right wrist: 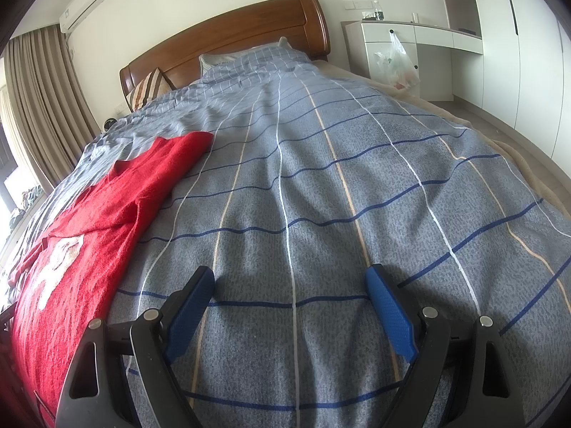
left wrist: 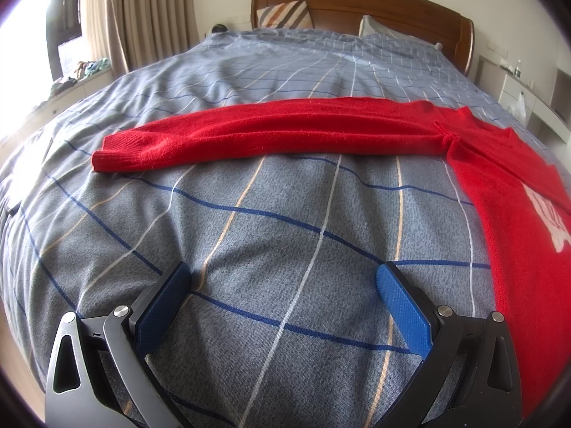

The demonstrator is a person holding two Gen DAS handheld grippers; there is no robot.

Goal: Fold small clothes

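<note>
A red knit sweater (left wrist: 499, 178) with a white print lies flat on the blue checked bedspread (left wrist: 285, 221). In the left wrist view its body fills the right edge and one sleeve (left wrist: 249, 135) stretches out to the left, ahead of my left gripper (left wrist: 283, 274). That gripper hovers over bare bedspread, open, with nothing between its blue pads. From the right wrist camera the sweater (right wrist: 89, 221) lies at the left, beside my right gripper (right wrist: 289, 278), which is also open and empty above the bedspread (right wrist: 339, 196).
A wooden headboard (right wrist: 228, 39) and pillows (left wrist: 285, 14) close the far end of the bed. Curtains (left wrist: 142, 10) and a window ledge stand on the left. White cabinets (right wrist: 428, 46) with a hanging plastic bag (right wrist: 396, 60) stand on the right, past the bed's edge.
</note>
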